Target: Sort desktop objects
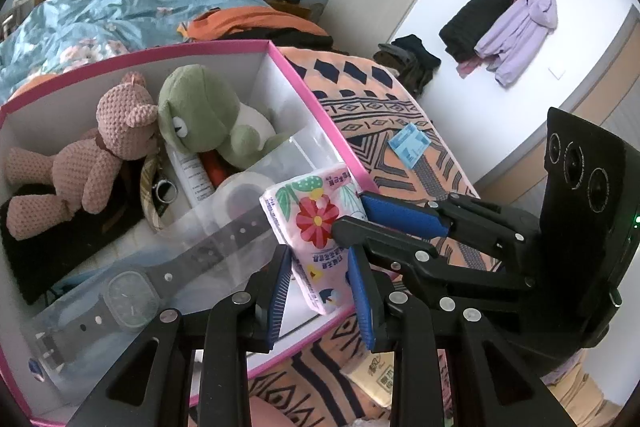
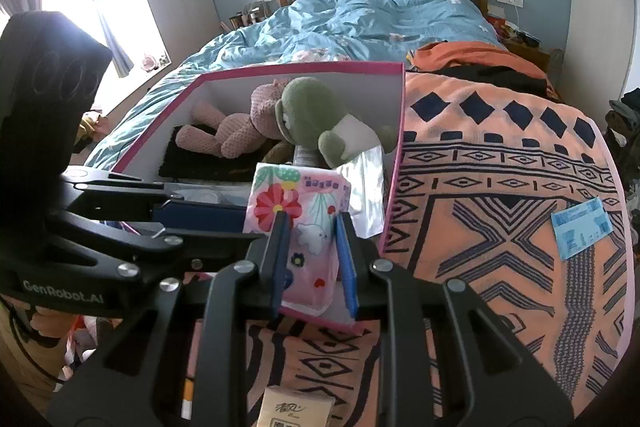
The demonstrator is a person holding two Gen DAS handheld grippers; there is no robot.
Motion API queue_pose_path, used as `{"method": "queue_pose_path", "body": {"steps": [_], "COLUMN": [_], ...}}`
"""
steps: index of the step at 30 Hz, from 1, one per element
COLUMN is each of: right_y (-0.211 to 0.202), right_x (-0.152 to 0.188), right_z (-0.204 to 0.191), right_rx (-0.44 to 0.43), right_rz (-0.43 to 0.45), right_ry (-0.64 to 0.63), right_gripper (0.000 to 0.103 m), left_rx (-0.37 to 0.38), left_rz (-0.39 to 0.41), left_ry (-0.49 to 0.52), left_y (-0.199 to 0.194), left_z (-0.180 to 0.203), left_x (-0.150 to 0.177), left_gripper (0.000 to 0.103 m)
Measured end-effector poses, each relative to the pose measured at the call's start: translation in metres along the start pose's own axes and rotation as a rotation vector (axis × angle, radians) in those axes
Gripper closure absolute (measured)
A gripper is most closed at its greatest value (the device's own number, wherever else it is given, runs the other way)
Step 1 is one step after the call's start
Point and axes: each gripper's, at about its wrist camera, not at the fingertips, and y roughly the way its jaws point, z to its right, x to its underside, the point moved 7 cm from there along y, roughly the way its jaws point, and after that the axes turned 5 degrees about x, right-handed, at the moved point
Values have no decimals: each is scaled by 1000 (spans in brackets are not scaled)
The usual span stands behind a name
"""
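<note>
2 grippers [image 1: 320, 283] [image 2: 314, 259], 1 tissue pack [image 1: 312, 215], 2 plush toys [image 1: 200, 115]

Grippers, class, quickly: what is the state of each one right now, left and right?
Left gripper: jaws closed on the floral tissue pack, over the pink box.
Right gripper: jaws closed on the same floral tissue pack.

my left gripper body [image 2: 60, 291]: white lettering is reading "GenRobot.AI"
tissue pack [image 2: 298, 223] I am holding: small print is showing, too small for me to read
yellow packet [image 2: 294, 413]: brush-style characters are showing, not legible to me
</note>
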Motion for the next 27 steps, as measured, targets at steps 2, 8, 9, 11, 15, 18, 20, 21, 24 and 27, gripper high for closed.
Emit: {"method": "queue_pose_path", "body": {"steps": [2,8,9,11,15,18,20,21,24,27], "right_y": [1,4,4,3,-3,-10,-18,-20,-27,-31], "right_x": [1,2,3,4,6,8,8,7,7,9], "right_z": [1,3,2,2,3,6,11,12,16,20], "right_rx": [2,16,21,37,31,30,19,17,10,14], "right_rz": [-2,-12,-11,-6,9,30,51,57,81,87], "right_ry": [0,-6,-11,-22,-20,-5,16,21,49,55], "right_gripper": [76,77,78,79,76,73,73,73,67,66], "left_rx": [5,16,20,32,44,45,46,45,28,3], "left_rz": [-3,-15,-17,-18,-19,-15,-16,-15,-11,-7], "left_ry": [-2,-34,-42,-59,-67,-65,-62,-60,-41,-17], "left_y": [1,11,13,15,17,16,16,15,15,16], "left_z": [-1,-11,-13,-17,-21,-22,-23,-23,-24,-24], "left_x": [0,0,0,-1,-2,-2,-2,-2,-4,-5], "left_gripper": [75,75,74,74,73,73,73,73,72,72]}}
